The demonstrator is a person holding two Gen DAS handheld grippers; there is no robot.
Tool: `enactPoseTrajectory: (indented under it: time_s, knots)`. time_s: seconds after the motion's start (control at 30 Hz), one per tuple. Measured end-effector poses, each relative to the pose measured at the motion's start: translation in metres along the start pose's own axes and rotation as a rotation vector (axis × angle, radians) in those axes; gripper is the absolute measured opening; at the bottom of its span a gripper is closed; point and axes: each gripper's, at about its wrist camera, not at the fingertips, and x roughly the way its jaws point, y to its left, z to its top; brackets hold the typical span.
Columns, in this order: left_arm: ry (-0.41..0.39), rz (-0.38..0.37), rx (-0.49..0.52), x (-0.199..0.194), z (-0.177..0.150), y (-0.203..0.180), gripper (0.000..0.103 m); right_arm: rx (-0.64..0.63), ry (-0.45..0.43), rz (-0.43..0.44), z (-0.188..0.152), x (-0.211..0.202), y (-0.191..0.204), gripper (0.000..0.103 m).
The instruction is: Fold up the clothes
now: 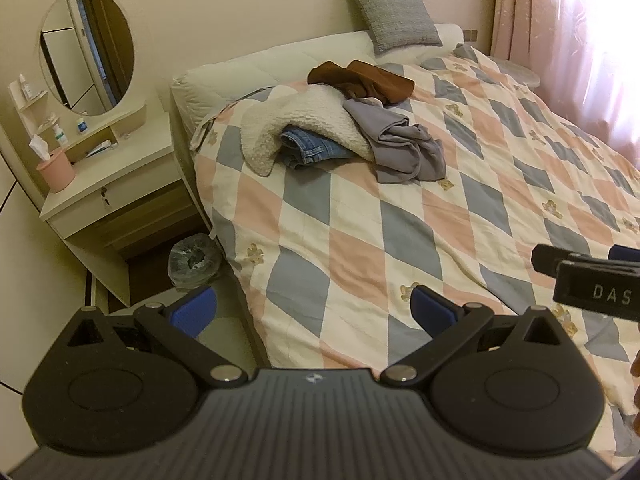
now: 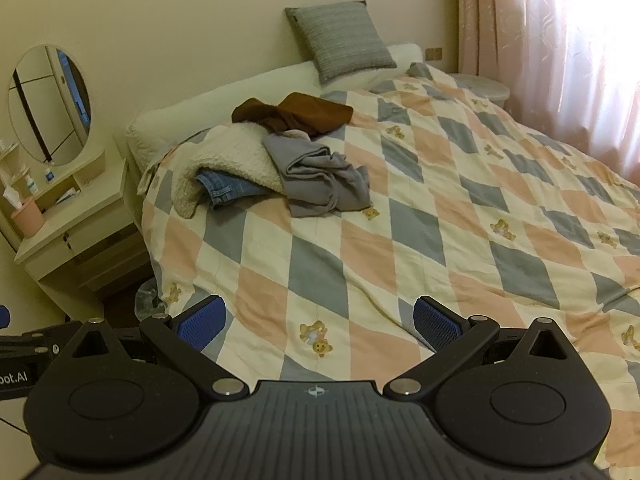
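A heap of unfolded clothes [image 1: 340, 120] lies on the checked quilt [image 1: 400, 216] toward the head of the bed, below the grey cushion [image 1: 392, 14]. In the heap a cream fleece [image 1: 304, 124] drapes over blue jeans [image 1: 310, 150]; a grey garment [image 1: 404, 146] lies crumpled against the jeans on the window side, and a brown garment [image 1: 360, 78] sits nearest the cushion. The left claw [image 1: 314, 314] and right claw [image 2: 320, 322] both gape wide and hold nothing, well short of the heap, over the quilt's near edge.
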Motion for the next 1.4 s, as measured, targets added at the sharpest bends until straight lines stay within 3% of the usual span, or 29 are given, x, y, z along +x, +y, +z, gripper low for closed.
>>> enactPoseTrajectory:
  time_s: [0.33, 0.4, 0.57, 0.73, 0.93, 1.1, 1.2, 1.3, 1.4]
  knots:
    - [0.049, -0.077, 0.038, 0.030, 0.008, -0.007, 0.102, 0.030, 0.026, -0.042, 0.015, 0.037, 0.002, 0.103]
    - [0.069, -0.104, 0.053, 0.043, 0.012, -0.009, 0.102, 0.044, 0.033, -0.053, 0.003, 0.028, -0.020, 0.103]
    - [0.099, -0.143, 0.056, 0.078, 0.016, -0.011, 0.102, 0.063, 0.130, -0.083, 0.007, 0.065, -0.024, 0.103]
    - [0.153, -0.166, 0.150, 0.128, 0.033, -0.015, 0.102, 0.117, 0.205, -0.101, 0.013, 0.110, -0.025, 0.103]
    - [0.243, -0.229, 0.244, 0.206, 0.071, -0.020, 0.102, 0.285, 0.306, -0.087, 0.007, 0.168, -0.052, 0.103]
    - [0.228, -0.278, 0.287, 0.266, 0.108, -0.022, 0.102, 0.317, 0.338, -0.123, 0.020, 0.231, -0.049, 0.102]
    - [0.204, -0.297, 0.330, 0.302, 0.135, -0.026, 0.096, 0.398, 0.405, -0.077, 0.039, 0.269, -0.064, 0.087]
    - [0.186, -0.316, 0.367, 0.343, 0.166, -0.032, 0.081, 0.515, 0.446, -0.040, 0.050, 0.312, -0.075, 0.072]
    - [0.170, -0.354, 0.362, 0.381, 0.198, -0.039, 0.069, 0.529, 0.424, -0.031, 0.071, 0.344, -0.079, 0.064]
